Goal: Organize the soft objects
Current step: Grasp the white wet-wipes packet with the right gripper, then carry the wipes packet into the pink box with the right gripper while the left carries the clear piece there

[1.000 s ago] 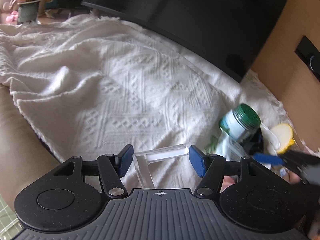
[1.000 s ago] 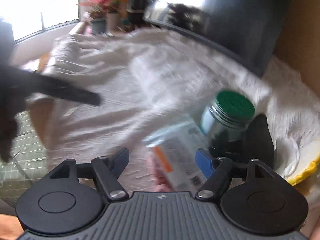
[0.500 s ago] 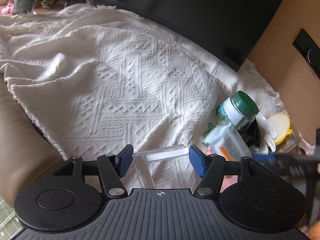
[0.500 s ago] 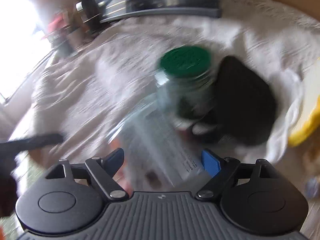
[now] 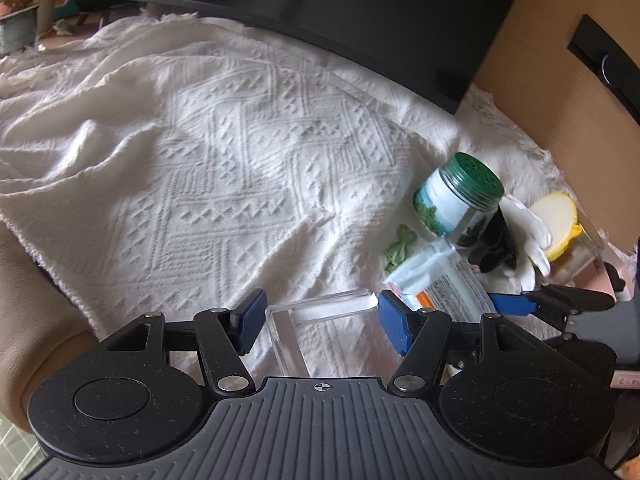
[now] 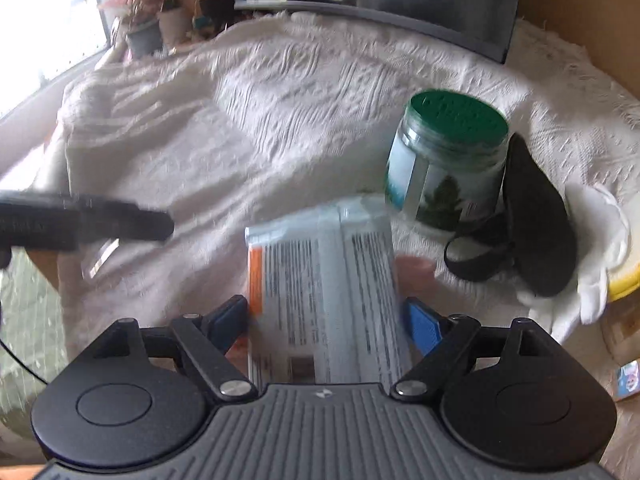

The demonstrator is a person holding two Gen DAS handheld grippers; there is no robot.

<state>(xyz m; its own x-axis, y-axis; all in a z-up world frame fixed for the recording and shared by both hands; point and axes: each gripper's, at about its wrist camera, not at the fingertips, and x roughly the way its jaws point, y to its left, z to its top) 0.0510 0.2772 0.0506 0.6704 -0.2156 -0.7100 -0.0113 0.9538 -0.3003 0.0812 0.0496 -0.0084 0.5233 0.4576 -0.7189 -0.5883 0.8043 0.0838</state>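
Observation:
A soft pale-blue packet with printed text and an orange stripe (image 6: 324,280) lies between the fingers of my right gripper (image 6: 326,326), which stand close on both of its sides. It also shows in the left wrist view (image 5: 436,284). My left gripper (image 5: 318,320) is open over a clear plastic box (image 5: 316,320) on the white woven blanket (image 5: 240,160). A black eye mask (image 6: 536,216) and a white glove (image 6: 596,276) lie to the right of the packet.
A green-lidded jar (image 6: 448,160) lies tilted just behind the packet. A yellow-rimmed item (image 5: 558,220) sits at the right. A large black monitor (image 5: 340,8) stands behind the blanket, potted plants (image 6: 148,20) at the far left. A small green scrap (image 5: 398,248) lies near the jar.
My right gripper has swung back level and come down onto the packet, which now lies between its fingers. My left gripper has stayed over the clear box.

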